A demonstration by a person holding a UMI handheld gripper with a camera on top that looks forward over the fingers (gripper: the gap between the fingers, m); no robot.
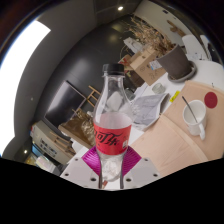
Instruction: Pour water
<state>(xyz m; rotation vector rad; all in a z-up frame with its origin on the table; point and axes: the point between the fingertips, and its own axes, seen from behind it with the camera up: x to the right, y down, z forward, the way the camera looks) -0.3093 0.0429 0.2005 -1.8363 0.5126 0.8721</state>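
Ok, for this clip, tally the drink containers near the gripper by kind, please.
Bottle, red label, gripped between the gripper fingers: 1
White mug on the table: 1
Total: 2

A dark floor point(95, 60) lies behind a pale tabletop point(170, 135). Wooden chairs point(140, 55) stand far off. A bright window point(25, 60) glows.
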